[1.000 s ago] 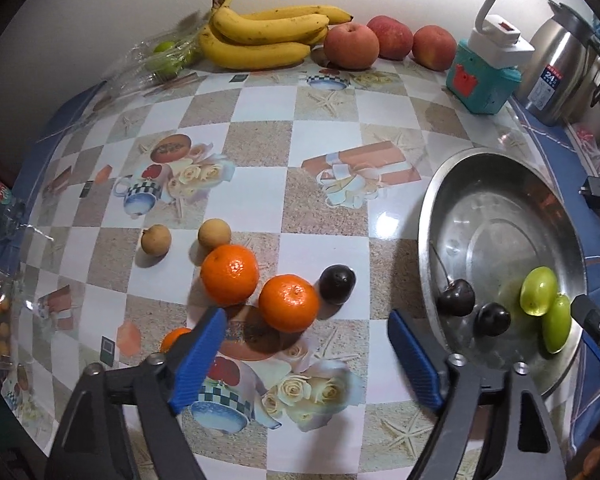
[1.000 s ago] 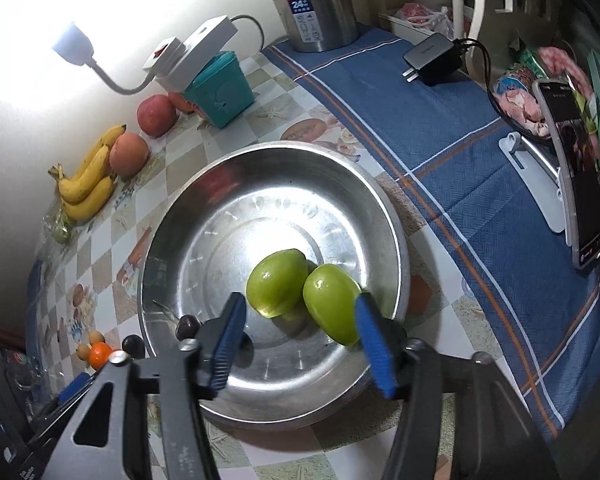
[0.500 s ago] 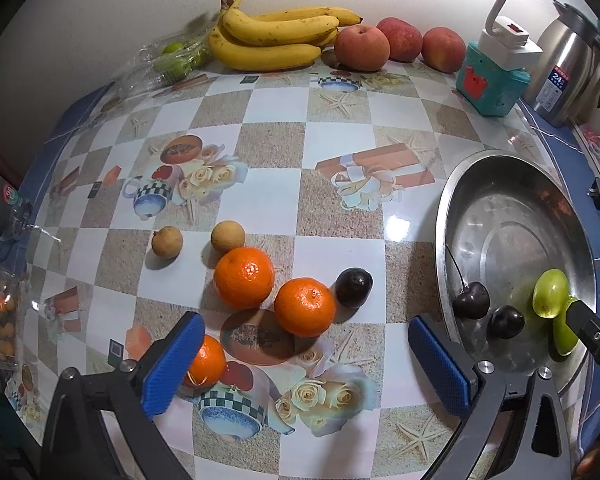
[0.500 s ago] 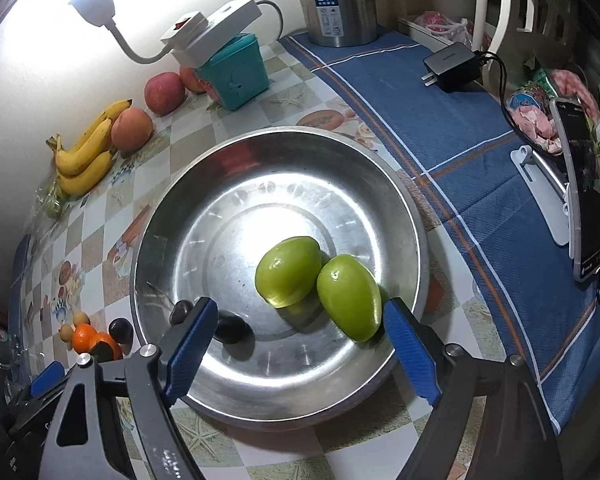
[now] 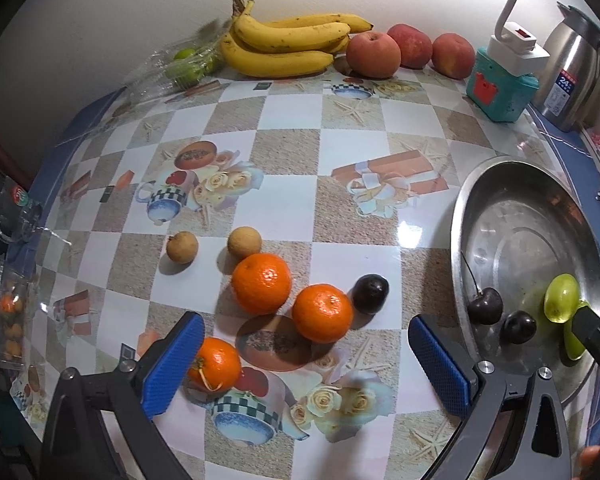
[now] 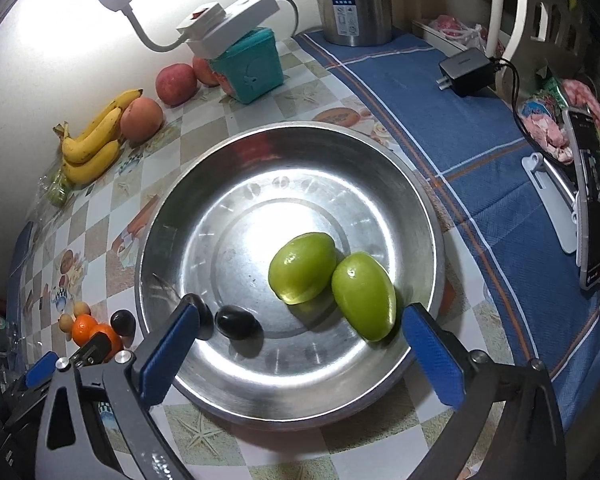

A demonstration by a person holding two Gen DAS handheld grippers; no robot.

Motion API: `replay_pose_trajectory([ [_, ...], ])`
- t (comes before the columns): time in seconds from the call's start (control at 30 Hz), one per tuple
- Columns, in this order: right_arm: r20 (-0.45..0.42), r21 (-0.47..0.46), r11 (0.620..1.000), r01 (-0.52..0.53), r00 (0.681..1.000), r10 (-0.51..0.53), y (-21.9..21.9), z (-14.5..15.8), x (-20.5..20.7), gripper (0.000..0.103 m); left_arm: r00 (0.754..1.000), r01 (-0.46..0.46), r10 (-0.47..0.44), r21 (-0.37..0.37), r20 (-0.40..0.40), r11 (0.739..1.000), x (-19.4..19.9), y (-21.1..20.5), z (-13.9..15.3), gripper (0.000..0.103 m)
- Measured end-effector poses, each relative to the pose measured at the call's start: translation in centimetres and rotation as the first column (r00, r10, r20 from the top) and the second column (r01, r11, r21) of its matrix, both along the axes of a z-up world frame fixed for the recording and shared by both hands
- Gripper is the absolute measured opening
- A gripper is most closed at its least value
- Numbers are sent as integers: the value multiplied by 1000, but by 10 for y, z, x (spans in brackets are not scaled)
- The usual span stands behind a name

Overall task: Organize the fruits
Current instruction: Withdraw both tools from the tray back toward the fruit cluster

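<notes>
A steel bowl (image 6: 380, 172) (image 5: 472, 216) holds two green fruits (image 6: 302, 266) (image 6: 364, 296), a dark plum (image 6: 236, 322) and a cherry (image 5: 485, 306). On the checkered table lie three oranges (image 5: 261, 283) (image 5: 322, 312) (image 5: 216, 362), a dark plum (image 5: 370, 293) and two small brown fruits (image 5: 244, 242) (image 5: 182, 247). My left gripper (image 5: 304, 368) is open and empty, above the table just short of the oranges. My right gripper (image 6: 300, 354) is open and empty, over the bowl's near rim.
Bananas (image 5: 288, 46), three peaches (image 5: 374, 54) and bagged green fruit (image 5: 188, 65) line the back wall. A teal box (image 5: 500, 90) with a white power strip, a steel kettle (image 5: 576, 80), a charger (image 6: 466, 72) and a phone (image 6: 590, 200) lie on the right.
Both grippers have drawn back and opened wider. The third orange near my left finger has come into full view. The fruit has not moved.
</notes>
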State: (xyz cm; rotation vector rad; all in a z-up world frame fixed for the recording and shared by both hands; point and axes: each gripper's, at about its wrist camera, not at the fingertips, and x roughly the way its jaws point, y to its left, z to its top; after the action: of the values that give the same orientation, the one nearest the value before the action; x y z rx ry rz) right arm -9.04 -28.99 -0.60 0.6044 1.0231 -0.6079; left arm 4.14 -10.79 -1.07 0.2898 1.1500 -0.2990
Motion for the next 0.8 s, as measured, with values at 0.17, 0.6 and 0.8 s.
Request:
replay_pose_trajectory([
  [0.17,-2,-16,1000,-8,1000,8,2,2,2,102,1000,-3,3,-4,-2,1000,1,3,2,103],
  [0.6,9,-13,999,-29,1000,29,8,1,5,102,998,56,-56,-8,-33,998,2,10,4,103],
  [0.8,21,-9,998,-66,998,67,19,1,12,102,999,53,-53,8,9,999,11,23,13,103],
])
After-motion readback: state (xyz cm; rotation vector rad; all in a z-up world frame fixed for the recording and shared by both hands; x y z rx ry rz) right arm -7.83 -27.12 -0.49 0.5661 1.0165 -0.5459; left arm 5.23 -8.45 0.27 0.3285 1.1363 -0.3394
